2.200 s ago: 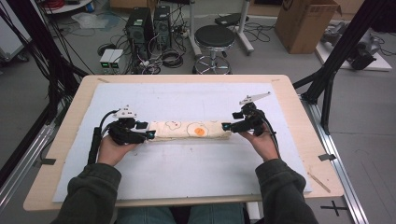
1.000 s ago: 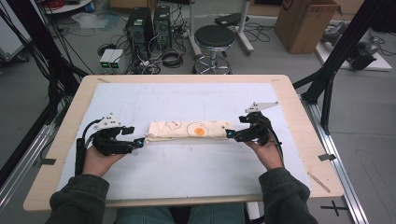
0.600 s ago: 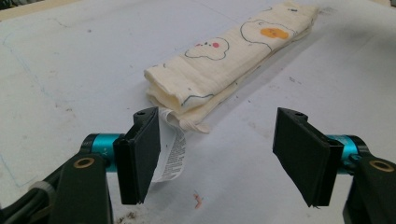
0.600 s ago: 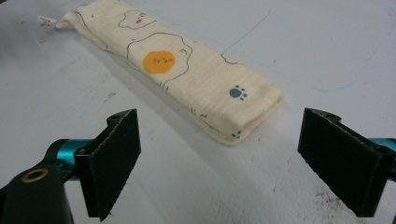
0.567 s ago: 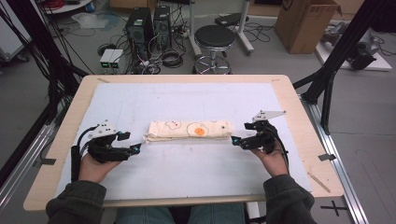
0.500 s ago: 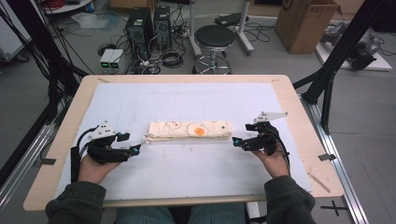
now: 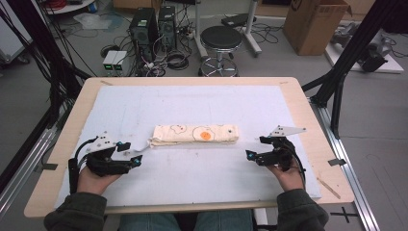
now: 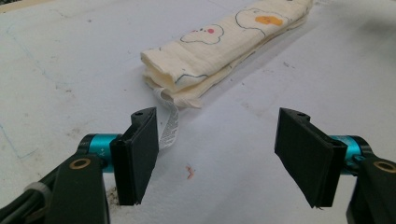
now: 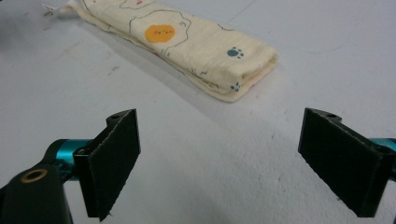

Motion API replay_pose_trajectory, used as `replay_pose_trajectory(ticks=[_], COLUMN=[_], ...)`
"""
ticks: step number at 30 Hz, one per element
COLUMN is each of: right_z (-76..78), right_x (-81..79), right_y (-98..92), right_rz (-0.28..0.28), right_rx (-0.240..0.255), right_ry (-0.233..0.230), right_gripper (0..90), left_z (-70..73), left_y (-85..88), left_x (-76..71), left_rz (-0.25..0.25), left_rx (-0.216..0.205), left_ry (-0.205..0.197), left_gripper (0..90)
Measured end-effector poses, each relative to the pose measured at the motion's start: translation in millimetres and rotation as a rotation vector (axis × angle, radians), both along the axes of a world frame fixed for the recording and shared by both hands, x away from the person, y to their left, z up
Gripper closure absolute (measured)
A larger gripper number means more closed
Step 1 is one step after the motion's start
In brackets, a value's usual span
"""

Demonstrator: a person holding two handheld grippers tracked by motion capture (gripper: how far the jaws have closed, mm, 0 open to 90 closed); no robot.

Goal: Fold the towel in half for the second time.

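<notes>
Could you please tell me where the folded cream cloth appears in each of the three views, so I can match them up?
High view: the folded cream cloth lies mid-table on the white mat, between the two tools.
Left gripper view: the cloth runs from centre to upper right; its white tag hangs toward the near jaw.
Right gripper view: the cloth crosses the top, folded end at right.
Shared landmark: the orange egg-yolk print.

A cream muslin cloth (image 7: 195, 134), printed with a fried egg and small cloud shapes, lies folded into a long narrow strip, flat mid-worktop, its white care label (image 8: 169, 125) trailing out.
</notes>
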State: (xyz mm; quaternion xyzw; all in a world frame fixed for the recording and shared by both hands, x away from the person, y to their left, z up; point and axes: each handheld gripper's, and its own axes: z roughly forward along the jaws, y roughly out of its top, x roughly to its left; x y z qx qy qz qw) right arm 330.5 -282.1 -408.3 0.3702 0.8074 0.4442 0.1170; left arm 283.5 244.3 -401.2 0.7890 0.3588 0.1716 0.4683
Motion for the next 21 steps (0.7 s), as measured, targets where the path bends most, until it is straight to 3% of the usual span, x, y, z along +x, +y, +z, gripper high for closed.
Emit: replay_pose_trajectory(ticks=[21], right_z=[-6.3], right_x=[-24.7], right_y=[-13.2], right_rz=[-0.043], right_rx=[0.03], right_ry=[-0.027], right_gripper=[12.2], left_z=[-11.0], left_y=[0.7], left_x=[-16.1], left_rz=[-0.004], left_rx=[0.002], left_ry=[-0.008], left_gripper=[27.8])
